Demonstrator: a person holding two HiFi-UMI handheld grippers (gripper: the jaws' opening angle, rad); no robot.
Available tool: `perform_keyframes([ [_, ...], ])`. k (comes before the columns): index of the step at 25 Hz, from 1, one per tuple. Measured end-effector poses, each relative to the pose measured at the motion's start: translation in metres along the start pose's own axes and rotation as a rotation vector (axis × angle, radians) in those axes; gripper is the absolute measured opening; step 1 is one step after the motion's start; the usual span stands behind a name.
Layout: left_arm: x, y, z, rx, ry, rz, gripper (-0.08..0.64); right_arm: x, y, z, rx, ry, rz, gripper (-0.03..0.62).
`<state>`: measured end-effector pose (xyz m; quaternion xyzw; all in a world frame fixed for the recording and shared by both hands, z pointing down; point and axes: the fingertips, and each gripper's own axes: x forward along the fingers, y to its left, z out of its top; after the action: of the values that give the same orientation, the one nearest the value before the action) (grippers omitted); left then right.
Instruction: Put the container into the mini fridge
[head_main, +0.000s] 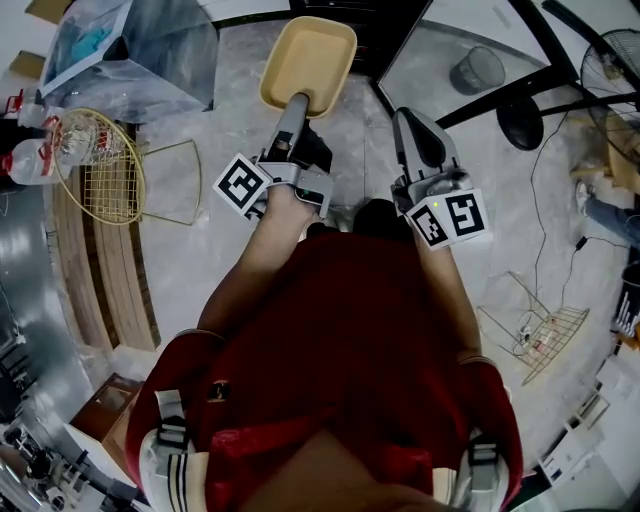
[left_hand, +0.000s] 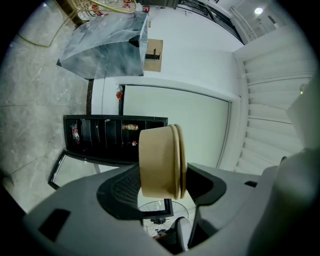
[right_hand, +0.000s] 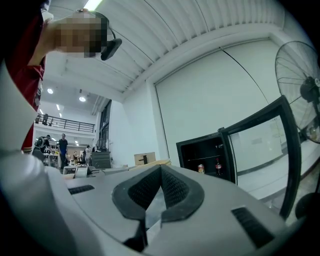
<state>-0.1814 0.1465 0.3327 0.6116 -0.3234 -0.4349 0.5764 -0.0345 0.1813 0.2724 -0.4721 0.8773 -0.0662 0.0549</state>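
L gripper (head_main: 297, 105) is gripping the tan container (head_main: 308, 62) at its near edge. The jaws are standing part-way apart w/ the pads pressing on it from both sides, so the tub is riding out front at 12 o'clock and roughly level, prob. to keep any contents from spilling. In the left gripper view the container (left_hand: 160, 162) is sitting between the pads, w/ the mini fridge (left_hand: 112, 137) beyond it at about 10 o'clock. The fridge door (left_hand: 75, 167) is already swung open, so the way in looks free. R gripper (head_main: 418, 135) is carrying nothing: its 2 jaws are closed tip to tip (right_hand: 160, 172). It's hanging at 1 o'clock, likely as a spare since the door needs no help.
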Motion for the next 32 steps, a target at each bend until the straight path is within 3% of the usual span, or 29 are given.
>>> perform_keyframes([
  [9, 0.02, 0.02, 0.003, -0.012, 0.001, 0.013, 0.27, 0.007, -0.018, -0.006, -0.032, 0.015, -0.027, -0.003],
  [17, 0.059, 0.044, 0.018, 0.02, -0.003, 0.04, 0.27, 0.046, -0.057, -0.009, -0.037, 0.004, -0.019, -0.003],
  [32, 0.203, 0.13, 0.03, 0.055, 0.026, 0.107, 0.27, 0.143, -0.171, -0.018, -0.06, 0.046, -0.008, -0.003],
])
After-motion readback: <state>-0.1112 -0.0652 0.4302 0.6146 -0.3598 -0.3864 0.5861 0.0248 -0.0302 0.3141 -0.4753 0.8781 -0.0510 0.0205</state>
